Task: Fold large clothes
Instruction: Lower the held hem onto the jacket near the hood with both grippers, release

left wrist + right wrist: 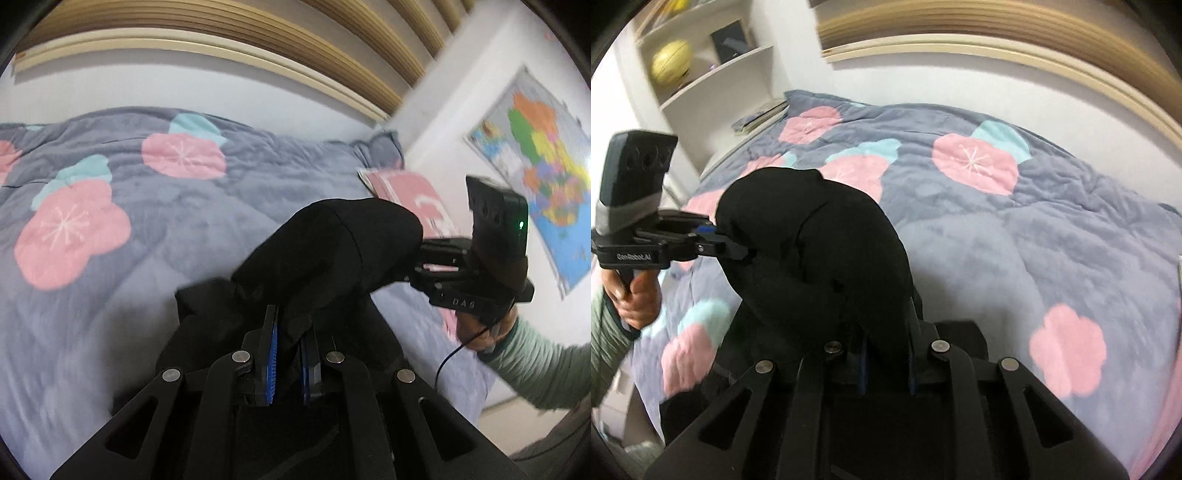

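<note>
Both hand-held grippers, left [288, 347] & right [886, 354], clamp black garment [332, 251]; only right view shows shelf [713, 74].

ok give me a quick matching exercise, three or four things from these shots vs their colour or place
Things:
1. garment
2. quilt
3. ball
4. map

Matches:
a. yellow, on a shelf
b. black, pinched by both tongs
c. hanging on the wall
d. grey with pink flowers, spread over the bed

Pairs: 1-b, 2-d, 3-a, 4-c
</note>
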The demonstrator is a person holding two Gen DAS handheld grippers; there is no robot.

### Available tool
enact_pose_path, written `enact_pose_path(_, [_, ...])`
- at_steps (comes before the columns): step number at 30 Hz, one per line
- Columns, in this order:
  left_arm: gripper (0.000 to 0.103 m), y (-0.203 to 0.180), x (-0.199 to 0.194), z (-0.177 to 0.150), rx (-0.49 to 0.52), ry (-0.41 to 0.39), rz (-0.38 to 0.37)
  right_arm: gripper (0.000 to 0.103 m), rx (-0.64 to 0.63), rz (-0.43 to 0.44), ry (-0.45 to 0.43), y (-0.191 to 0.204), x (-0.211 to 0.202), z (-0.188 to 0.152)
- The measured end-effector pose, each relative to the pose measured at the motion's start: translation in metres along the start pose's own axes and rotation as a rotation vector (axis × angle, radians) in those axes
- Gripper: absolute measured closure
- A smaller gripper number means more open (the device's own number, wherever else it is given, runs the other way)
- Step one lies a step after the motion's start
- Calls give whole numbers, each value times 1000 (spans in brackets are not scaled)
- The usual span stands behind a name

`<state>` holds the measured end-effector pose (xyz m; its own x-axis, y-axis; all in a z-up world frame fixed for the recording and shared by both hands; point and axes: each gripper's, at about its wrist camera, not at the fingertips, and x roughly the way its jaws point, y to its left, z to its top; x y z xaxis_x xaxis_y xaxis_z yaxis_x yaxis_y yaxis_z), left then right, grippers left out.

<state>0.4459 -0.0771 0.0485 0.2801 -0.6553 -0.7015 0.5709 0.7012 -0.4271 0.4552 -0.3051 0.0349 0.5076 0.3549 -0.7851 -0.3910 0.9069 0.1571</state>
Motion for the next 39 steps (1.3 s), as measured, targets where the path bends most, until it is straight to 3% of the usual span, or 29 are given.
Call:
enact_pose_path(5, [94,-41,-13,-60,10,65,7,85,-51,-64,41,40,-29,-61])
enact_pose_path(12, [94,-61,-12,-148,-68,153,27,85,-39,-68,93,80,-49,-139])
enact_pose_path(18, [93,-34,28,-208,-279,193,46,85,22,-84,181,98,-9,-197])
enact_pose_path(21, [91,-23,47,-230,-334,217,55,85,78,-83,228,93,19,-219])
enact_pose_path(25, [91,-25,37,-236,-352,199,58,83,162,-59,262,82,30,-240])
enact_pose_path(32, [89,-35,-24,-235,-373,215,28,73,264,-42,258,59,-12,-251])
enact_pose_path(35, [89,-40,-57,-227,-348,164,52,72,283,-74,240,49,-29,-248])
enact_pose_path(39, [89,-47,-85,-187,-318,68,44,69,326,-72,172,42,-56,-219])
